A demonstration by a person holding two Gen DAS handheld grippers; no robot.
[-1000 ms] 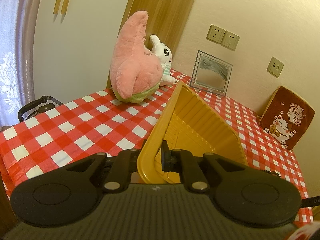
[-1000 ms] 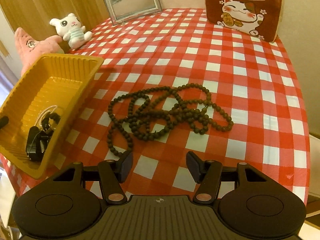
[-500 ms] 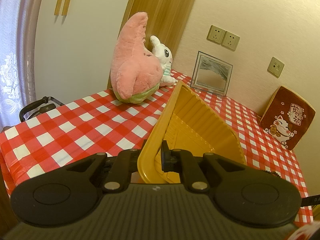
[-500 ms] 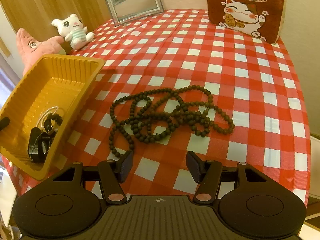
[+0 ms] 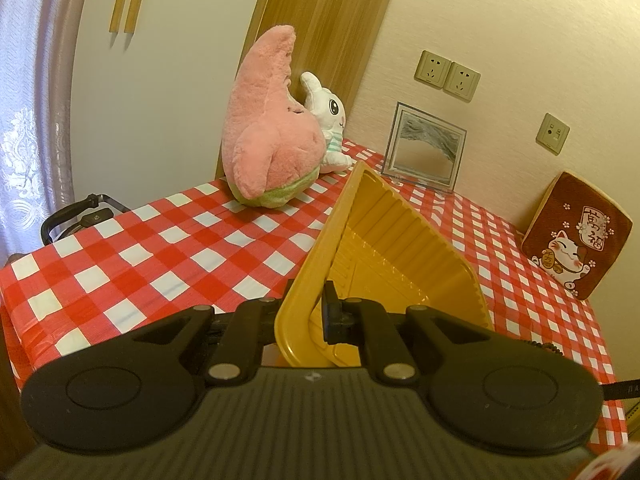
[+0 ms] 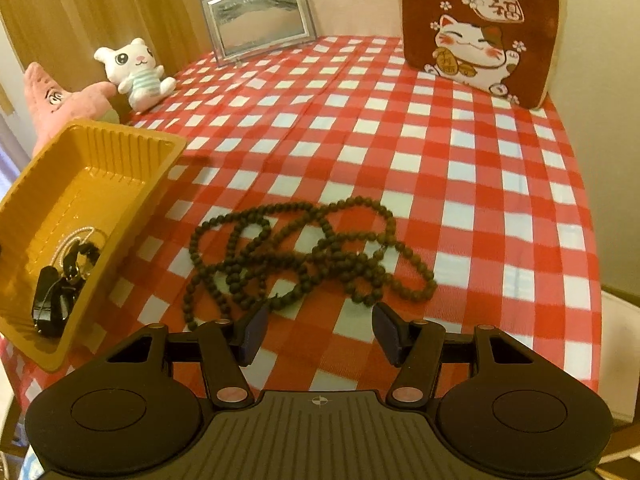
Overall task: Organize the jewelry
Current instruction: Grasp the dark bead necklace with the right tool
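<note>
Beads (image 6: 304, 256) — a dark tangled necklace on the checked cloth — have been closed in on by the wide-open, empty right gripper (image 6: 318, 332), pickup looking imminent, while the yellow tray (image 5: 384, 240) is kept clamped, tilted, by the left gripper (image 5: 306, 312).

One yellow tray (image 6: 120, 148), one bead necklace (image 6: 312, 256), two plush toys (image 6: 136, 68) (image 5: 272, 128), one picture frame (image 6: 260, 16), one cushion (image 6: 480, 24)

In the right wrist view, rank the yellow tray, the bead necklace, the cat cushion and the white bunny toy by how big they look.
1. yellow tray, though nearness inflates it
2. bead necklace and cat cushion, too alike to rank; the cushion sits farther back and is cut off at the top
3. white bunny toy, clearly smallest
</note>
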